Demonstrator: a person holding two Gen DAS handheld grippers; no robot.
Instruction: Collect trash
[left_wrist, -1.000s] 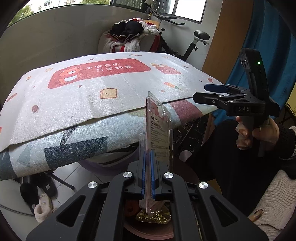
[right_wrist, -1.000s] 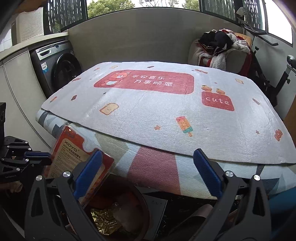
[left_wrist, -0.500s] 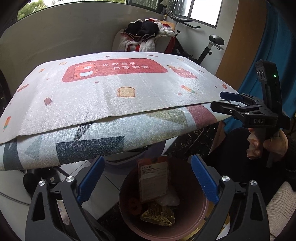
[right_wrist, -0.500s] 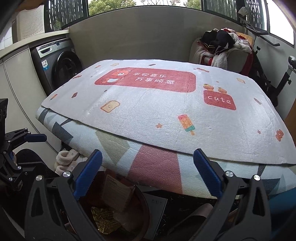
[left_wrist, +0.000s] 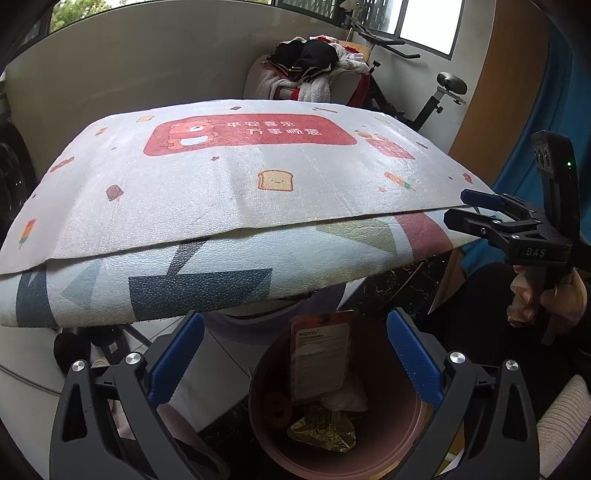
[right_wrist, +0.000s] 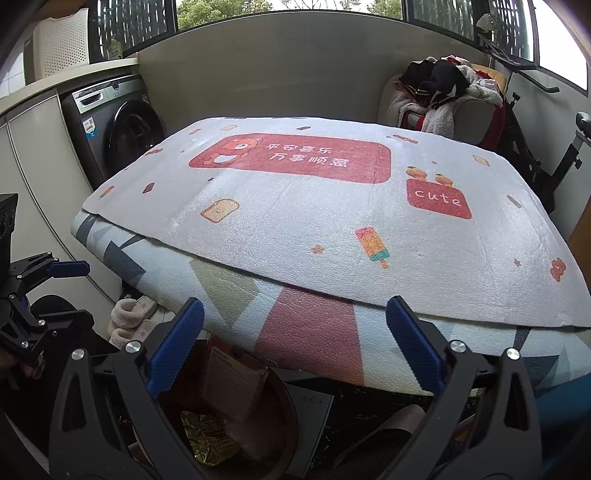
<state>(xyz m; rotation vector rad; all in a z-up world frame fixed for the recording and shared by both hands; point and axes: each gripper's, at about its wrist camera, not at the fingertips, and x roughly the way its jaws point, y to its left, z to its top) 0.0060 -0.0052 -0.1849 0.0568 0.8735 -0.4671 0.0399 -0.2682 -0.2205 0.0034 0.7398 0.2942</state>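
A round pink trash bin (left_wrist: 388, 458) stands on the floor below the table's front edge. In it lie an orange blister pack (left_wrist: 319, 360), a gold foil wrapper (left_wrist: 323, 430) and a pale crumpled bag (left_wrist: 349, 398). My left gripper (left_wrist: 293, 356) is open and empty, hovering above the bin. My right gripper (right_wrist: 293, 347) is open and empty, just right of the bin (right_wrist: 284, 424); it also shows in the left wrist view (left_wrist: 476, 210) at the right. The pack (right_wrist: 234, 384) and foil (right_wrist: 207, 435) show in the right wrist view too.
A table with a white printed mat (left_wrist: 236, 177) over a geometric mat (left_wrist: 199, 284) overhangs the bin. A washing machine (right_wrist: 110, 125) stands at the left, a chair piled with clothes (right_wrist: 443, 99) and an exercise bike (right_wrist: 535, 147) behind. Slippers (right_wrist: 131, 319) lie on the floor.
My left gripper opened and let go of the blister pack, which dropped into the bin. Both grippers have risen slightly and pulled back. The right gripper stayed open.
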